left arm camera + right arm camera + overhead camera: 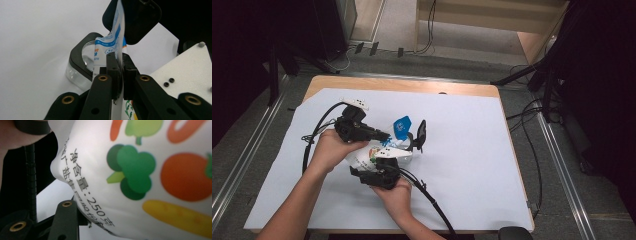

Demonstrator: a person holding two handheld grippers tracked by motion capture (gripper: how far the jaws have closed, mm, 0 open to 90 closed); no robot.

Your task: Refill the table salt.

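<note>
1. Pouch (384, 150) handling: a soft, filled plastic bag, printed as a small pack, so I judge it light but floppy; its walls bulge and fold in the right gripper view, and the glossy film looks slippery.
2. Where to hold: the flat sealed top strip (117, 42) is the stiffest part and suits a pinch; the belly only suits cradling, since it will likely sag and shift.
3. Left tool (119, 72): closed tight on that top strip, pads pressing the film from both sides.
4. Right tool (379, 172): its jaws stand partly apart around the pouch's bulging lower body; one jaw touches it, but whether both pads press I cannot tell.
5. Place: the pouch hangs between both tools, just above the white surface (472, 150), beside a clear container with a black hinged lid (82, 62).
6. Looks: white film, blue top, cartoon vegetables (132, 172), black characters along one edge.
</note>
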